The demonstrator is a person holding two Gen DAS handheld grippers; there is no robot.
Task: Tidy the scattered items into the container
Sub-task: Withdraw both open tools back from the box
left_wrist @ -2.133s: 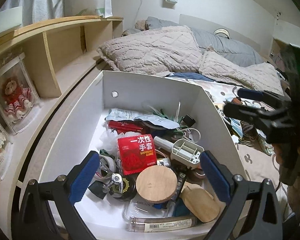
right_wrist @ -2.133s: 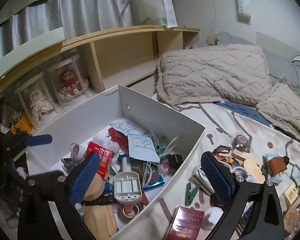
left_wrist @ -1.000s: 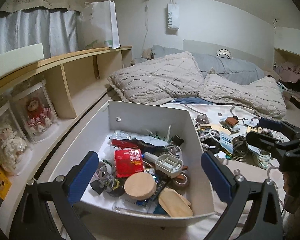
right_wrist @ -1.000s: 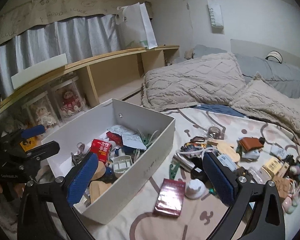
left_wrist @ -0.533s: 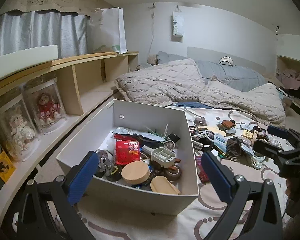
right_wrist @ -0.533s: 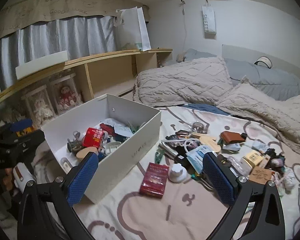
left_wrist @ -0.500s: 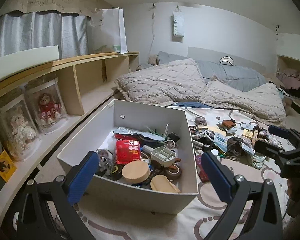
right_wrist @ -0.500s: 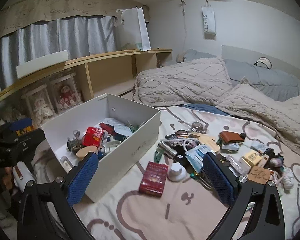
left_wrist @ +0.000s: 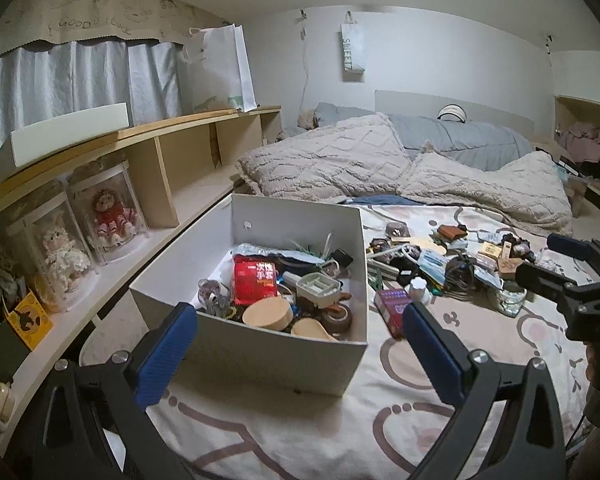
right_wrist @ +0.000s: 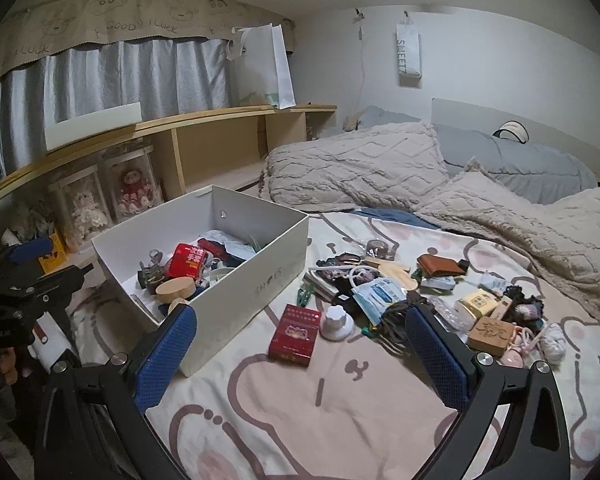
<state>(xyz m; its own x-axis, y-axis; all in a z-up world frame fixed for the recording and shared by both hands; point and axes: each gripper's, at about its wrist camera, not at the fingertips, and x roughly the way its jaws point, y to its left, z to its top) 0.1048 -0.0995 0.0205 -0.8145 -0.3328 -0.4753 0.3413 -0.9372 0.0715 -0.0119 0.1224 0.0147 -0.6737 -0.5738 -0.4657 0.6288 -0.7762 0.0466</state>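
A white cardboard box sits on the bed, filled with several small items, among them a red glove packet and a round wooden lid. To its right lies a scatter of things: a red cigarette pack, a white knob, a brown wallet, a wooden block. My left gripper hovers open in front of the box's near wall, holding nothing. My right gripper hangs open above the bedsheet near the red pack, also holding nothing.
Beige pillows and a grey duvet fill the far end of the bed. A wooden shelf with boxed dolls runs along the left. The bear-print sheet lies below the right gripper.
Both grippers have pulled back and up from the box, so the box looks smaller and the scattered pile has come into view. Both have stayed open throughout.
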